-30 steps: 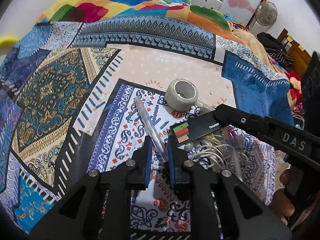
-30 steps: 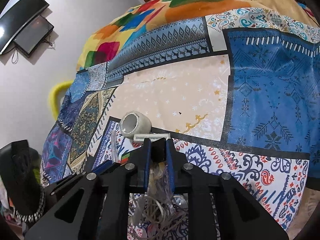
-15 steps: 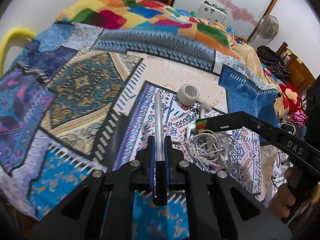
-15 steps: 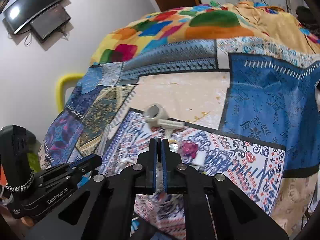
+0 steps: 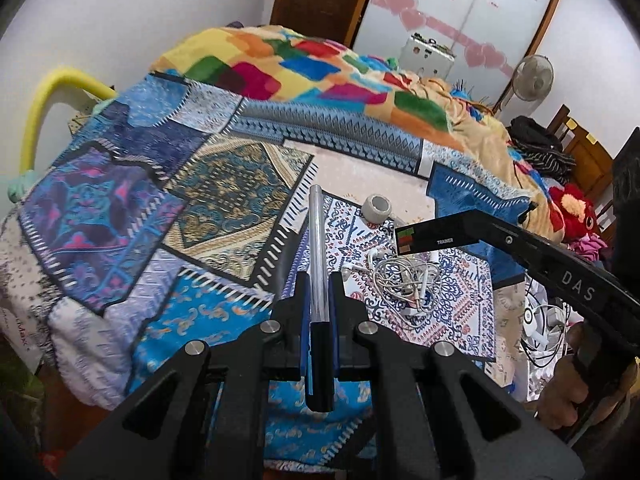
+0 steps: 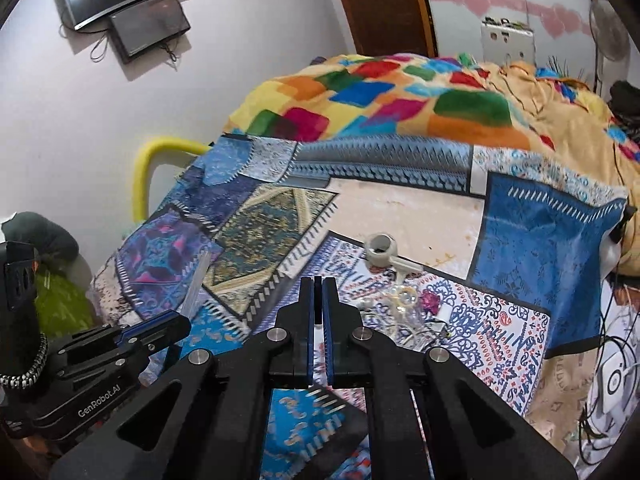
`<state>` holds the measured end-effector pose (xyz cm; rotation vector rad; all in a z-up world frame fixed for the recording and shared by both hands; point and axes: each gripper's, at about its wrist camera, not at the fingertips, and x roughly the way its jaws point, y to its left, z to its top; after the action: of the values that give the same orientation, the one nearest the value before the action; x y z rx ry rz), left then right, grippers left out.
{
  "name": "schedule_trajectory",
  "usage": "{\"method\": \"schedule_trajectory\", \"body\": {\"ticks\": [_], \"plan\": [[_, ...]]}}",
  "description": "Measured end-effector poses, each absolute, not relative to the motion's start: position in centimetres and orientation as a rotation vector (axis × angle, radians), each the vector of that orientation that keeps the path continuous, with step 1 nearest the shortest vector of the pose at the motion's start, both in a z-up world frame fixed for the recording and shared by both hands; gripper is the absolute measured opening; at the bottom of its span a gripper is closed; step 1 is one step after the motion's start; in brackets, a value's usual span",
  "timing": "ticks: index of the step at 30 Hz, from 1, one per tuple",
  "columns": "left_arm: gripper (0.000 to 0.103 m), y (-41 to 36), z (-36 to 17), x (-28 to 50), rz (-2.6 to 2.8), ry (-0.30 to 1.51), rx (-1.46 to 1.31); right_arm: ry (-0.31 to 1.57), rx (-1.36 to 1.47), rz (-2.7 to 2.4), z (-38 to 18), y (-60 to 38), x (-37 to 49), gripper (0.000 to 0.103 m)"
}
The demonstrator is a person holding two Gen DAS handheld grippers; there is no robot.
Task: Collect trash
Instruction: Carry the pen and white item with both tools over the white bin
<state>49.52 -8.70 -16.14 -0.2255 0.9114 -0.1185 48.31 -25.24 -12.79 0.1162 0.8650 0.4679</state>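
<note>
My left gripper (image 5: 319, 280) is shut on a clear plastic pen (image 5: 318, 248) with a dark end, held lifted above the bed and pointing away from me. In the right wrist view the left gripper (image 6: 176, 320) shows at the lower left with the pen (image 6: 196, 280) sticking up from it. My right gripper (image 6: 319, 292) is shut with a thin dark card edge (image 6: 318, 300) between its pads; from the left wrist view this is a black card (image 5: 436, 236) with coloured stripes. A tape roll (image 5: 377, 208) and a tangle of white cables (image 5: 404, 276) lie on the patterned bedspread (image 5: 224, 184).
The tape roll (image 6: 382, 249), a pink wrapper (image 6: 430, 300) and clear plastic bits (image 6: 404, 296) lie on the bed. A colourful blanket (image 5: 304, 68) is heaped at the back. A yellow rail (image 5: 44, 108) stands at the left, clothes and a fan (image 5: 534, 78) at the right.
Both grippers pulled back and up from the bed. The left one closed on the pen and lifted it. The right one closed and rose away from the cable pile.
</note>
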Motion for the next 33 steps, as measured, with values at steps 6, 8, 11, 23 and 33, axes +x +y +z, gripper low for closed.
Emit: {"method": "schedule_trajectory", "body": {"ticks": [6,8,11,23,33], "plan": [[0.007,-6.8,-13.2,46.0,-0.09,0.873,-0.235,0.835,0.078,0.503,-9.9,-23.3,45.2,0.004],[0.007,-5.9,-12.2,44.4,-0.076,0.858,-0.238,0.826,0.066,0.521,-8.8,-22.5,43.9,0.004],[0.007,-4.5,-10.9,42.0,-0.051,0.84,-0.242,0.82,0.06,0.546,-7.9,-21.2,42.3,0.004],[0.007,3.0,-9.3,31.4,0.076,0.809,-0.285,0.845,0.006,0.689,-6.8,-13.7,34.6,0.004],[0.007,9.3,-13.7,24.6,0.208,0.886,-0.334,0.921,-0.098,0.794,-10.0,-6.2,28.5,0.004]]}}
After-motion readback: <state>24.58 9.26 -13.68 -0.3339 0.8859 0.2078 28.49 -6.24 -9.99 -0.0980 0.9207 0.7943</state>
